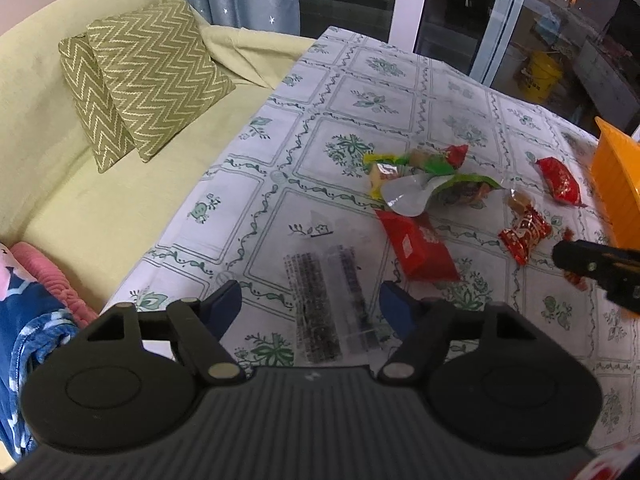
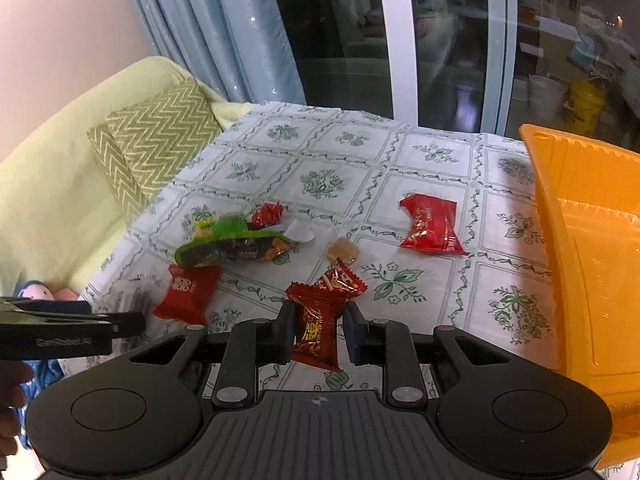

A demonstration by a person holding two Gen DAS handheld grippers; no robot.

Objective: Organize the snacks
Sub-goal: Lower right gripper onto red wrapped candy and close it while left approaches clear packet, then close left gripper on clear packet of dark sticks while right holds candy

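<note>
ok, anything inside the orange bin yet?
The orange bin shows only bare ribbed walls in the right wrist view; its bottom is cut off, so unknown. The right claw has a dark red candy packet between its fingers.

Orange tray (image 2: 584, 264) cut off by right edge, both views; print on clear packet (image 1: 328, 304) too blurred to read; right gripper (image 1: 600, 268) only partly in left wrist view; dark-red snack packet (image 2: 316, 332) btm part hidden betw fingers; grip uncertain.
</note>
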